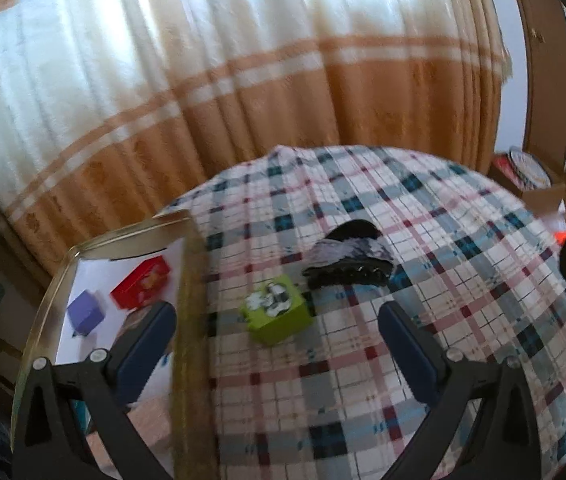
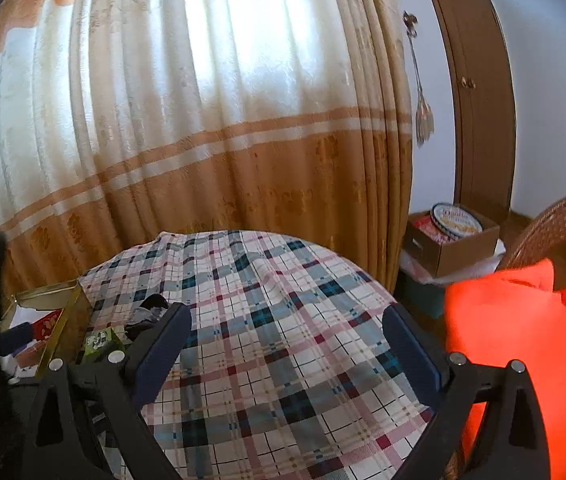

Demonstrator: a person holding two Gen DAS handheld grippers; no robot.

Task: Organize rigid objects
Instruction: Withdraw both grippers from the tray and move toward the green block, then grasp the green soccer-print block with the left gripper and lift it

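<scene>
A green box [image 1: 277,310] with a black-and-white picture on top lies on the plaid cloth [image 1: 423,240], just ahead of my open left gripper [image 1: 277,334]. Beyond it rests a black toothed hair clip [image 1: 349,273] against a crumpled grey-and-black cloth [image 1: 349,246]. Left of the plaid surface, a gold-rimmed tray [image 1: 187,280] holds a red box [image 1: 142,282] and a purple box [image 1: 86,312]. My right gripper [image 2: 287,330] stands open over bare plaid cloth [image 2: 283,300], holding nothing. The green box [image 2: 99,342] and the tray [image 2: 63,320] appear at its far left.
A cream-and-orange curtain [image 1: 243,80] hangs behind the table. At the right stand a cardboard box with a round tin [image 2: 453,236], a wicker chair [image 2: 563,216] with a bright orange cushion [image 2: 523,344], and a brown door [image 2: 479,80].
</scene>
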